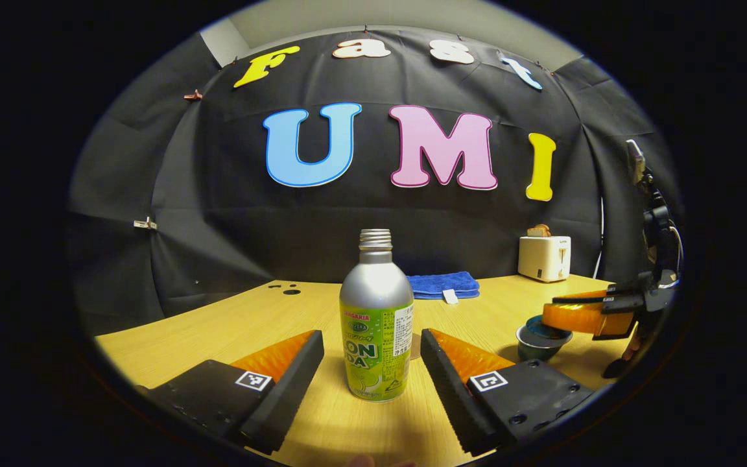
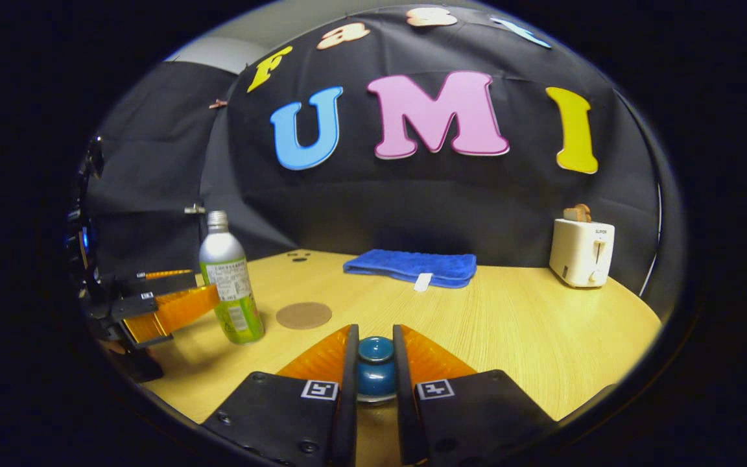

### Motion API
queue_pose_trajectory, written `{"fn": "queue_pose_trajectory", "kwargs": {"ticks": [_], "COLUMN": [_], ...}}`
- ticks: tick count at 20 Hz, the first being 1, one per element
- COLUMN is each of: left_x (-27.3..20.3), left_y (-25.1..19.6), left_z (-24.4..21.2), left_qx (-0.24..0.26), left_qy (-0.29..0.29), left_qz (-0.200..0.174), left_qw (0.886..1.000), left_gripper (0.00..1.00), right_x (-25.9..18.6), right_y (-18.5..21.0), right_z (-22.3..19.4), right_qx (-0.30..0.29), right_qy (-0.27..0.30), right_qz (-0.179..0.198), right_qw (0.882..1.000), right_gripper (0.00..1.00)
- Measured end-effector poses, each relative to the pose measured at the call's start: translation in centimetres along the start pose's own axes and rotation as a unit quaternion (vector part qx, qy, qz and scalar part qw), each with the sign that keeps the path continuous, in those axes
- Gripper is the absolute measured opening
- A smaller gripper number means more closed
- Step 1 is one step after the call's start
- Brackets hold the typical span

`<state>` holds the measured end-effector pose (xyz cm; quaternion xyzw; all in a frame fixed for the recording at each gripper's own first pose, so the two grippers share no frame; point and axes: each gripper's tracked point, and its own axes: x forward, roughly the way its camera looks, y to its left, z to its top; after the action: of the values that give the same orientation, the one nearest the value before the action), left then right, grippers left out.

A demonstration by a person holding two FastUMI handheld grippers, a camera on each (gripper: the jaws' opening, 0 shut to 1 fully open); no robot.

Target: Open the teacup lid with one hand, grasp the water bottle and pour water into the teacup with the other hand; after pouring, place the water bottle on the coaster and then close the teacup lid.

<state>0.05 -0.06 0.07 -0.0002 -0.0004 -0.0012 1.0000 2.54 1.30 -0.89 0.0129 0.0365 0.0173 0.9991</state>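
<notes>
A silver water bottle (image 1: pixel 377 324) with a green label and no cap stands upright on the table. My left gripper (image 1: pixel 371 340) is open, one finger on each side of the bottle, and neither finger touches it. From the right gripper view the bottle (image 2: pixel 229 285) stands at the left with the left gripper (image 2: pixel 198 290) around it. My right gripper (image 2: pixel 375 363) is shut on the blue knob of the teacup lid (image 2: pixel 375 370). The dark teacup (image 1: pixel 537 342) sits under the right gripper (image 1: pixel 558 316); I cannot tell whether the lid is lifted. A round brown coaster (image 2: pixel 303 315) lies just beyond the bottle.
A folded blue towel (image 2: pixel 412 266) lies at the back of the wooden table (image 2: pixel 529 331). A white toaster (image 2: pixel 581 251) with toast in it stands at the back right. The black cloth wall closes off the far side.
</notes>
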Motion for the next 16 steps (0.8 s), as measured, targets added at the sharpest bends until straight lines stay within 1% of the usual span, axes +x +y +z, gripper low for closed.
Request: {"fn": "queue_pose_trajectory", "kwargs": {"ticks": [3, 8, 13, 14, 16], "left_x": [0.4, 2.3, 3.9, 4.2, 3.9], "left_y": [0.0, -0.1, -0.1, -0.3, -0.7], "left_z": [-0.1, 0.0, -0.1, -0.1, 0.1], "left_qx": [0.000, 0.001, 0.001, 0.000, 0.000], "left_qy": [0.001, 0.001, 0.002, 0.001, 0.001], "left_qz": [0.001, 0.006, 0.021, 0.017, 0.006], "left_qw": [1.000, 1.000, 1.000, 1.000, 1.000], "left_gripper": [0.95, 0.95, 0.95, 0.92, 0.83], "right_x": [-1.5, -3.2, -4.6, -4.7, -4.9], "right_y": [-1.2, -3.8, -6.9, -7.3, -8.2], "right_z": [0.8, 0.9, 1.0, 1.0, 1.1], "right_qx": [-0.013, -0.012, -0.012, -0.012, -0.012], "right_qy": [-0.033, -0.035, -0.038, -0.037, -0.038], "right_qz": [-0.025, -0.041, -0.066, -0.068, -0.074], "right_qw": [0.999, 0.998, 0.997, 0.997, 0.996], "right_gripper": [0.29, 0.29, 0.29, 0.29, 0.29]}}
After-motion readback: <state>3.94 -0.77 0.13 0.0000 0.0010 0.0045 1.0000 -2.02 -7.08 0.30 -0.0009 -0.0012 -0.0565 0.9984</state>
